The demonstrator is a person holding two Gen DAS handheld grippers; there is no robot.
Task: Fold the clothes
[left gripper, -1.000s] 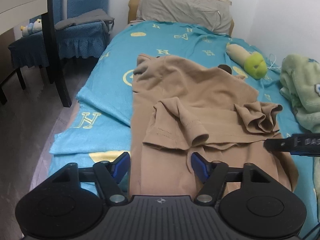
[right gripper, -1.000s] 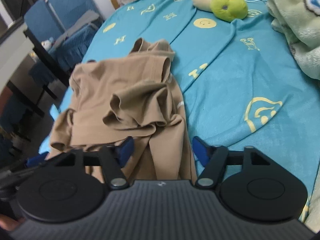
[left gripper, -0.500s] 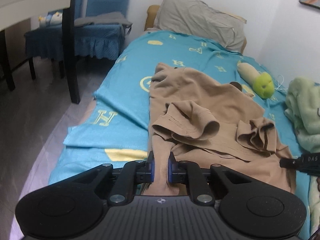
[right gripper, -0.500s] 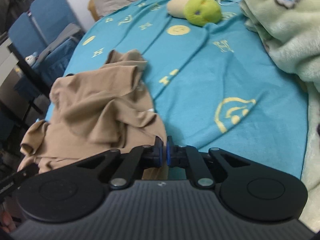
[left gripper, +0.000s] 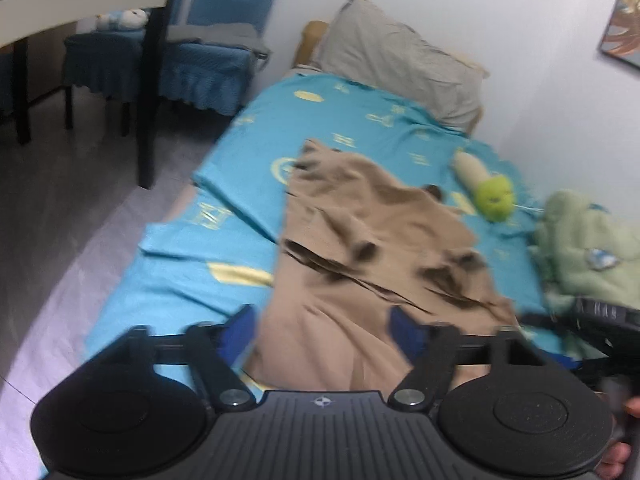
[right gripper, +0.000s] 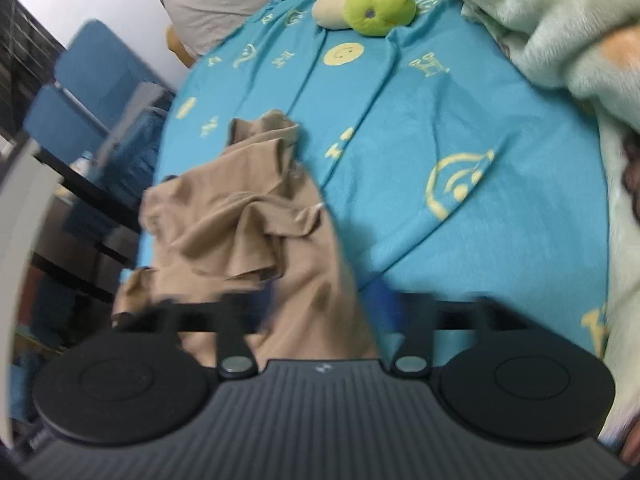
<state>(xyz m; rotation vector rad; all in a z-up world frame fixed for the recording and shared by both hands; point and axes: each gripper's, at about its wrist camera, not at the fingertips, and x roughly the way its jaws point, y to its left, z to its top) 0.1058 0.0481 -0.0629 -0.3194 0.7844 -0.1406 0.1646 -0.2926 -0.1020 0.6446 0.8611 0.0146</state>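
Note:
A tan shirt [left gripper: 360, 248] lies rumpled on the turquoise bed sheet [left gripper: 192, 280], sleeves folded inward. My left gripper [left gripper: 324, 330] hovers over the shirt's near hem. Its jaws are opening, wide apart, with cloth lying between the blue pads but not pressed. In the right wrist view the same tan shirt [right gripper: 248, 216] stretches toward my right gripper [right gripper: 324, 304]. Those jaws are opening too, and the hem runs loosely between them. The right gripper's black body [left gripper: 600, 316] shows at the left view's right edge. Both pictures are blurred.
A grey pillow [left gripper: 400, 60] sits at the bed's head. A green plush toy [left gripper: 492, 196] and a pale green blanket [left gripper: 588, 248] lie along the wall side. A blue-covered chair [left gripper: 200, 64] and a dark table leg [left gripper: 148, 92] stand left of the bed.
Both grippers closed onto the shirt's near hem, pulled it back and lifted, then opened wide and let it go. The shirt now lies longer toward me.

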